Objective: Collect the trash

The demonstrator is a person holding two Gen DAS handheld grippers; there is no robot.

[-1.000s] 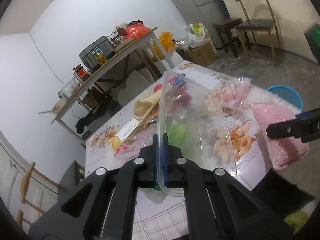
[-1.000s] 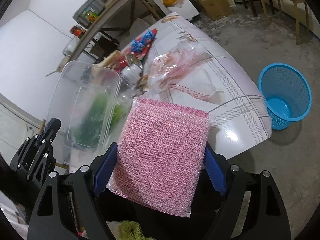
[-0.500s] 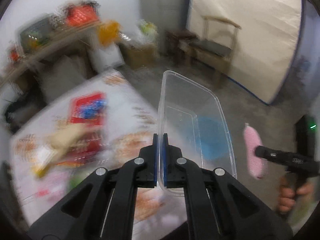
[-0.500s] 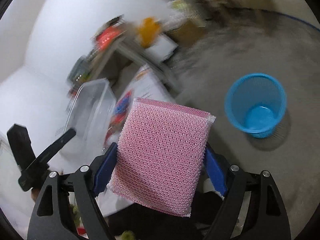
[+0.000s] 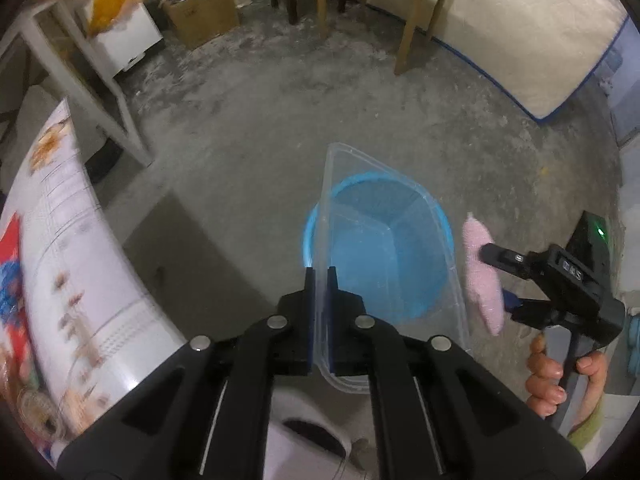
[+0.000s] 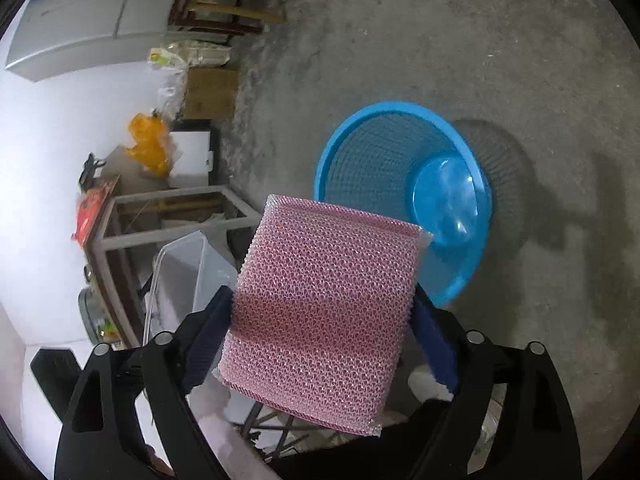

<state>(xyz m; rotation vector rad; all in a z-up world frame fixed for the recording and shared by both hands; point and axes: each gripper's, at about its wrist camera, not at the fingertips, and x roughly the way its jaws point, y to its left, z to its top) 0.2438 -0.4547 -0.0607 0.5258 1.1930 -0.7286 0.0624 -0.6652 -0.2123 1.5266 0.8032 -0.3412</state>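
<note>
My left gripper point(image 5: 320, 280) is shut on the rim of a clear plastic container point(image 5: 384, 256) and holds it above the blue mesh waste basket point(image 5: 308, 232) on the floor. My right gripper point(image 6: 324, 316) is shut on a pink bubble-wrap pad point(image 6: 324, 300); in the left wrist view it point(image 5: 490, 268) is just right of the basket, with the pad point(image 5: 482, 276) hanging edge-on. The basket point(image 6: 360, 136) lies ahead of the right gripper and looks empty. The container point(image 6: 180, 276) shows at left in the right wrist view.
A table with a flowered cloth point(image 5: 76, 280) curves along the left. A grey side table point(image 5: 60, 56), cardboard box point(image 5: 200, 20), wooden chair point(image 5: 380, 8) and leaning mattress point(image 5: 532, 32) stand around the bare concrete floor point(image 5: 280, 120).
Both grippers have swung away from the table toward the floor. The blue basket now sits right under the container, and the pink pad has come close beside it.
</note>
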